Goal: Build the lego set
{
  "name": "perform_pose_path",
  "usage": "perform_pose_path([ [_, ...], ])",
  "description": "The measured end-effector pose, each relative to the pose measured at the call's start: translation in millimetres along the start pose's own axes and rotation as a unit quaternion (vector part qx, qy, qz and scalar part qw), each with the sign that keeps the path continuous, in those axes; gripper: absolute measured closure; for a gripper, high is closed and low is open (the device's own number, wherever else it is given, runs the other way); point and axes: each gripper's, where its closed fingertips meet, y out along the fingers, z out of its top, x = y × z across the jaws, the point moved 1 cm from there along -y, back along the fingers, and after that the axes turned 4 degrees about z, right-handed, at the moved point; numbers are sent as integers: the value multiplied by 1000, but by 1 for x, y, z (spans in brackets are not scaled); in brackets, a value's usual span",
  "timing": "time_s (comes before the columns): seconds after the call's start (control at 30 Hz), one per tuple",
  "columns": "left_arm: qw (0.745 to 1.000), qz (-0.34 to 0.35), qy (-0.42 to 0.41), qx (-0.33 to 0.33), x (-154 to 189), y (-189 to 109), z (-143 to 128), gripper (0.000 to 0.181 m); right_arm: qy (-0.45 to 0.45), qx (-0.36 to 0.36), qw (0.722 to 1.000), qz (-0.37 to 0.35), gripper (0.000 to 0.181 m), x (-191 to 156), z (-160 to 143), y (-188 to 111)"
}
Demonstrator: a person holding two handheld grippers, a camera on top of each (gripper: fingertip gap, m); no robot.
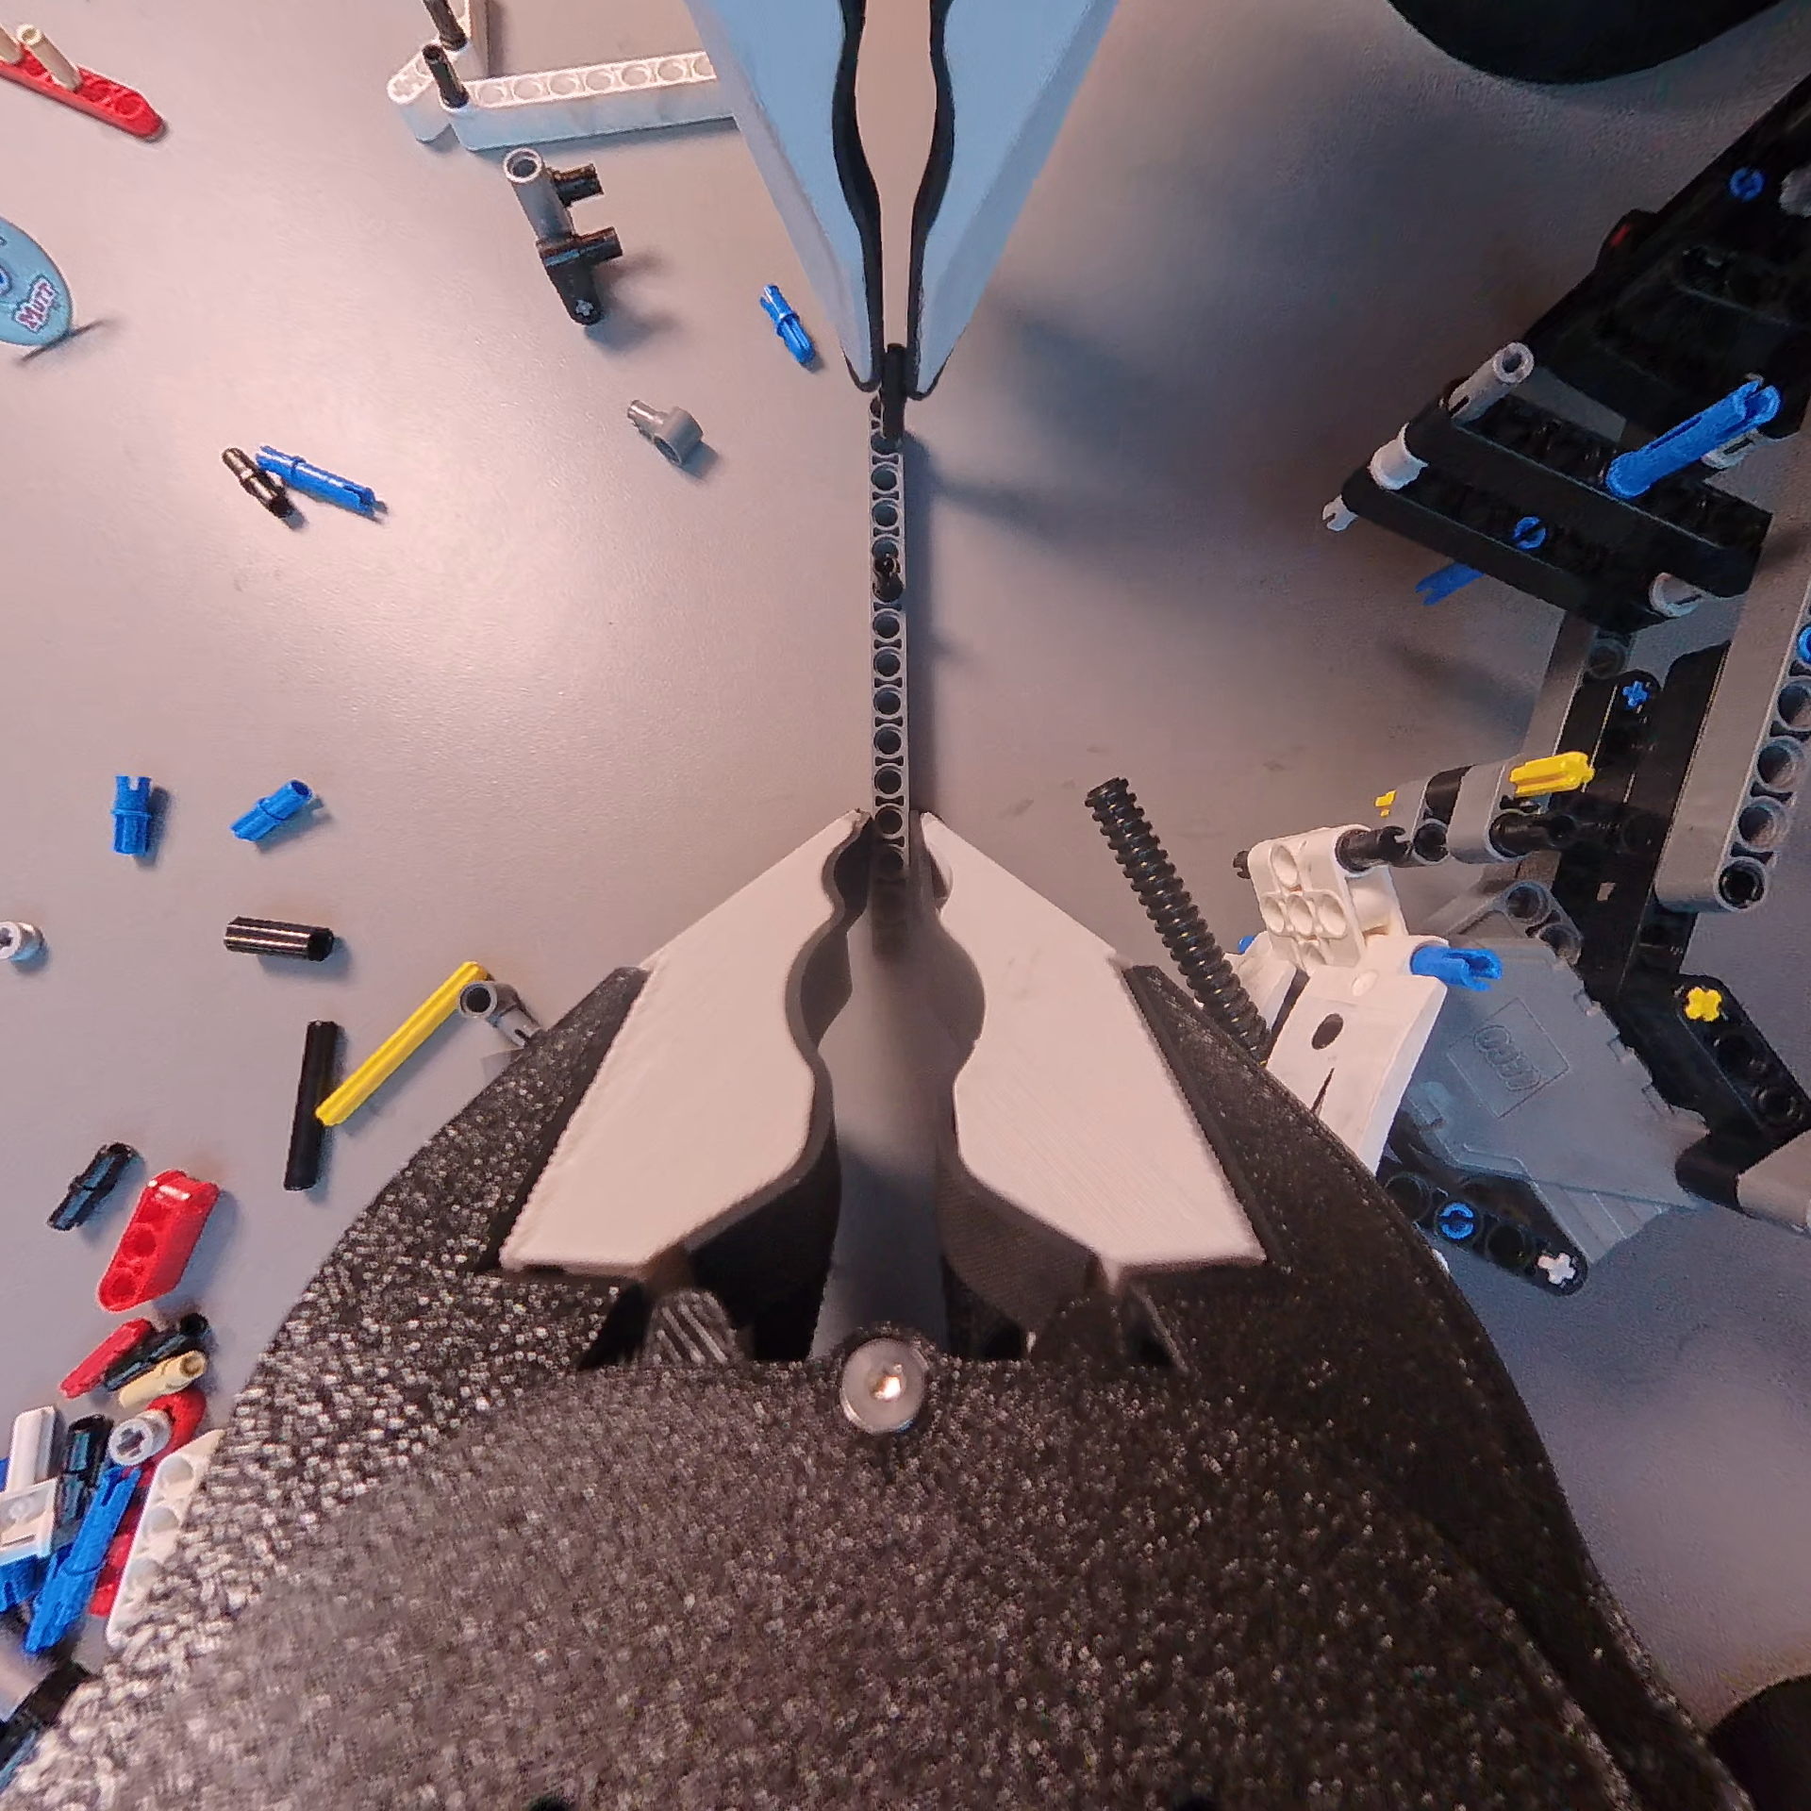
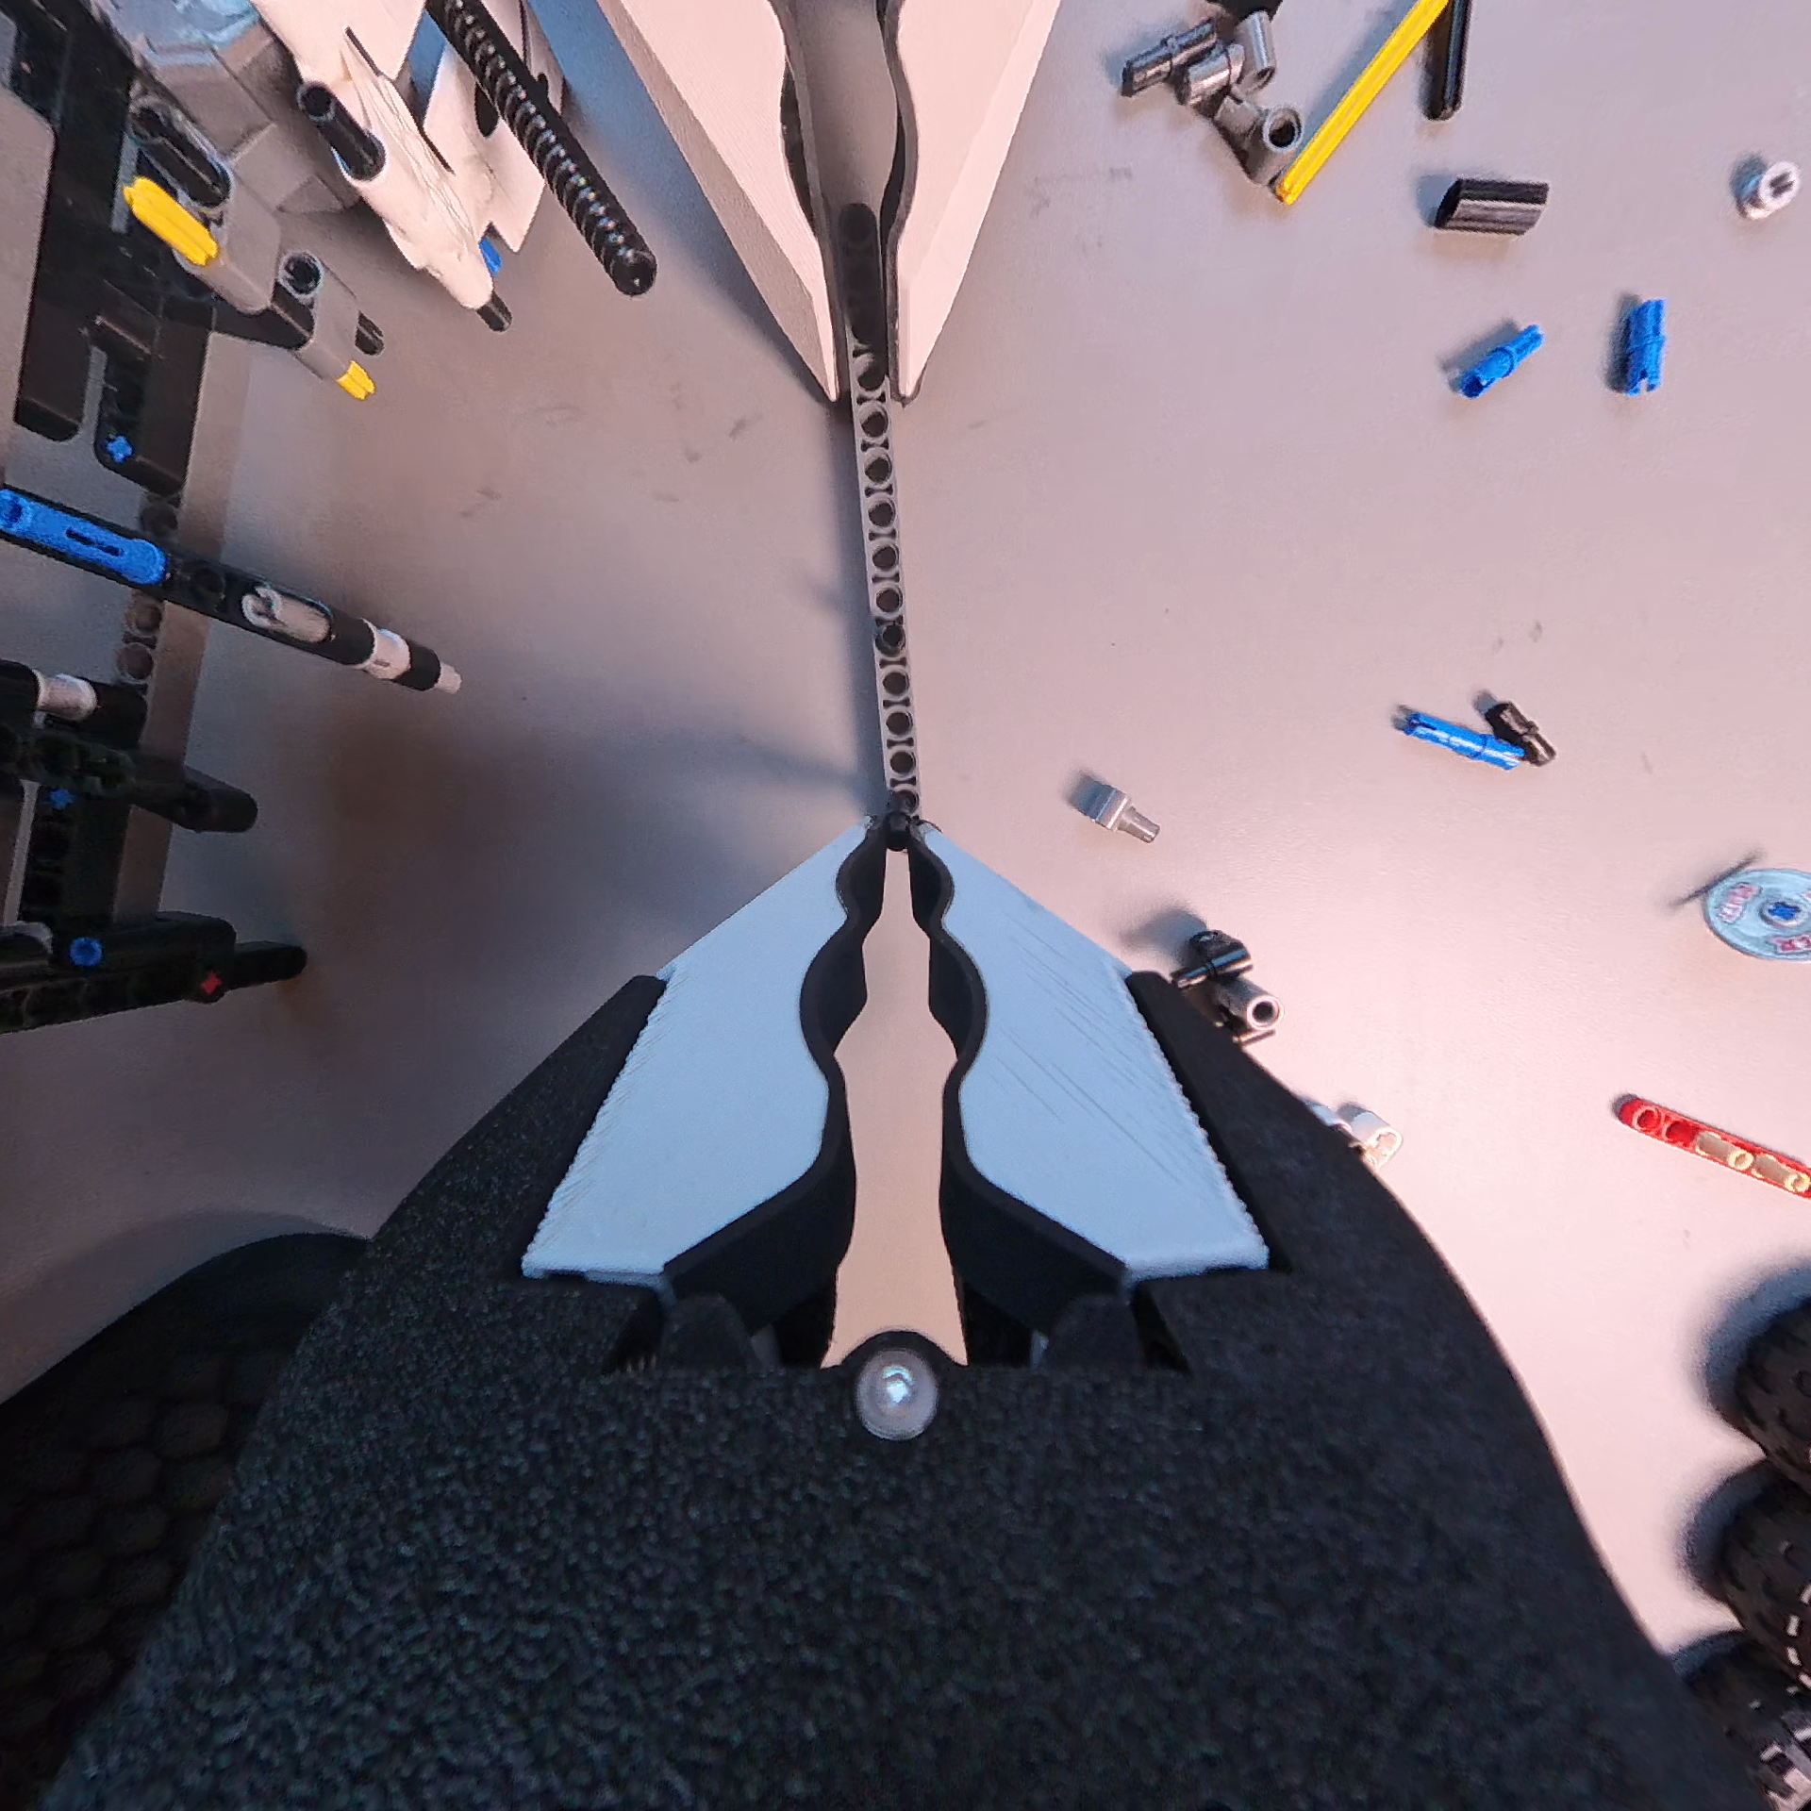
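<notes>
A long grey beam with holes (image 1: 888, 686) is held above the table between my two grippers, which face each other. My left gripper (image 1: 890, 833) is shut on its near end. In the left wrist view my right gripper (image 1: 894, 377) comes in from the top and is shut on a small black pin (image 1: 894, 397) at the beam's far end. In the right wrist view the right gripper (image 2: 897, 831) pinches that pin (image 2: 897, 821), and the beam (image 2: 882, 549) runs up into the left gripper (image 2: 867, 392). Another black pin (image 1: 887, 570) sits in a middle hole.
The partly built black, grey and white model (image 1: 1588, 549) lies to the right, at the left in the right wrist view (image 2: 108, 588), with a black ribbed hose (image 1: 1166, 911) beside it. Loose blue pins (image 1: 318, 480), a yellow axle (image 1: 397, 1044), a red beam (image 2: 1715, 1145) and tyres (image 2: 1774, 1529) lie around. The yellow axle (image 1: 397, 1044) sits 10 centimeters or so from the ends of my left fingers. It turns up in the right wrist view (image 2: 1361, 99) as well.
</notes>
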Motion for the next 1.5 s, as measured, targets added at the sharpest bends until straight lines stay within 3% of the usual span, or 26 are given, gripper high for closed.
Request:
perform_pose_path([
  [0.57, 1000, -9, -21, 15, 0, 0, 0, 174, -87, -118, 989, 2, 178, 2, 4, 3],
  [1.0, 999, -14, -33, 19, -1, 0, 0, 175, -198, -197, 960, 36, 179, 2, 6, 4],
  [1.5, 999, -13, -38, 20, -2, 0, 0, 175, -216, -200, 954, 56, 179, 2, 6, 6],
])
